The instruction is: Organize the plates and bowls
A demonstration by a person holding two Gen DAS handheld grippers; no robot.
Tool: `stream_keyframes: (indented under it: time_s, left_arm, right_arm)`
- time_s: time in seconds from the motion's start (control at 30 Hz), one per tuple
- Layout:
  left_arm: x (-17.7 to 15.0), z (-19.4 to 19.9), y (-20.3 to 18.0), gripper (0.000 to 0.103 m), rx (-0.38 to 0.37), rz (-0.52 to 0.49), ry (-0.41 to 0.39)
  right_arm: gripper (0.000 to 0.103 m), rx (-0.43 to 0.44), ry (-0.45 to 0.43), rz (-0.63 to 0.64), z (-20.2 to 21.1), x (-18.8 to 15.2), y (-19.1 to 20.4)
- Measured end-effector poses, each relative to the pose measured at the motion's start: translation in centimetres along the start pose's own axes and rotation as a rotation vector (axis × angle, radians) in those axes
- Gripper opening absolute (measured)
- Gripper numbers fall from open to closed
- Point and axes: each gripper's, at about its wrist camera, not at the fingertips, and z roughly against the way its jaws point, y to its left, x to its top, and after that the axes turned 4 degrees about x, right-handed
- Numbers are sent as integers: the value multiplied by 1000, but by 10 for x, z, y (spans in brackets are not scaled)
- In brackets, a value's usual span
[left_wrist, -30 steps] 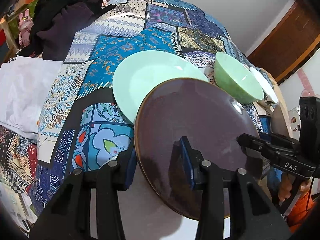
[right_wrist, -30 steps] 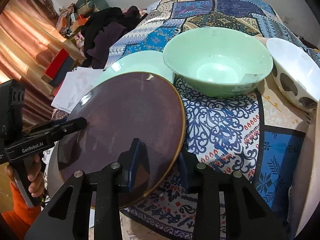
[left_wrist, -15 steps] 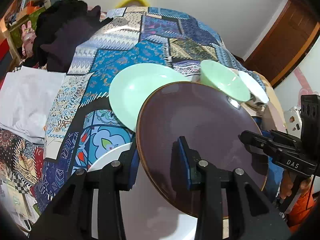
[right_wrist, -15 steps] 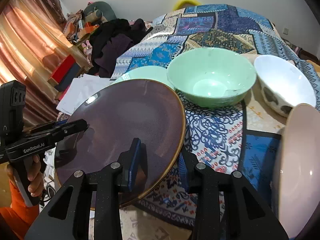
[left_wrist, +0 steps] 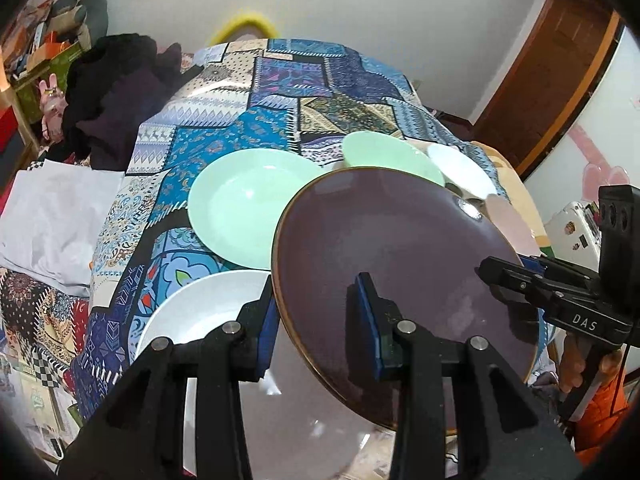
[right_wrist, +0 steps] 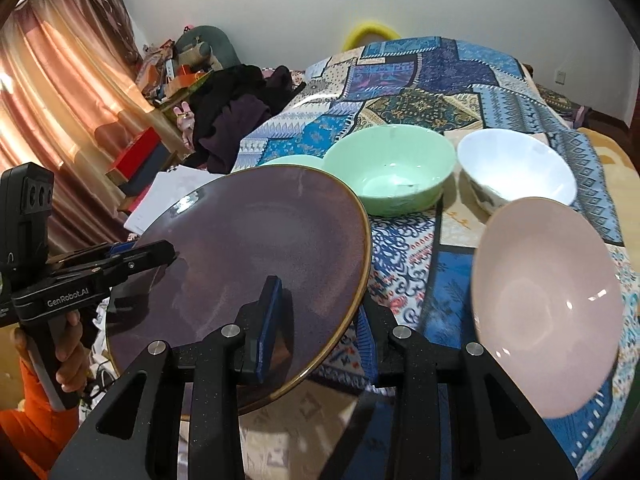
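Left wrist view: left gripper (left_wrist: 316, 320) clamped on near rim of the dark purple plate (left_wrist: 400, 264), held tilted above the patchwork bedspread (left_wrist: 248, 120). Right gripper (left_wrist: 516, 276) grips its right edge. Mint plate (left_wrist: 244, 204) far left, white plate (left_wrist: 208, 312) near, under the purple one.

Right wrist view: right gripper (right_wrist: 320, 320) clamped on plate's near rim w/ left gripper at left edge. Mint bowl (right_wrist: 392, 168) & white bowl (right_wrist: 516, 172) far, pink bowl (right_wrist: 548, 304) near right.

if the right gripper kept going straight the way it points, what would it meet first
Probably the patterned quilt just ahead, between the green bowl and the pink bowl. The right gripper already clamps the purple plate; depth is uncertain.
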Motion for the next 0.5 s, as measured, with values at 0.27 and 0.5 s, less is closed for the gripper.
stream_keyframes:
  time_s: [0.27, 0.5]
  left_arm:
    - [-12, 11, -28, 37, -3, -30, -5]
    - [-25, 8, -47, 37, -10, -53, 25]
  right_arm:
    - [32, -9, -16, -5, 22, -15, -9]
    - [32, -4, 1, -33, 25, -28, -24]
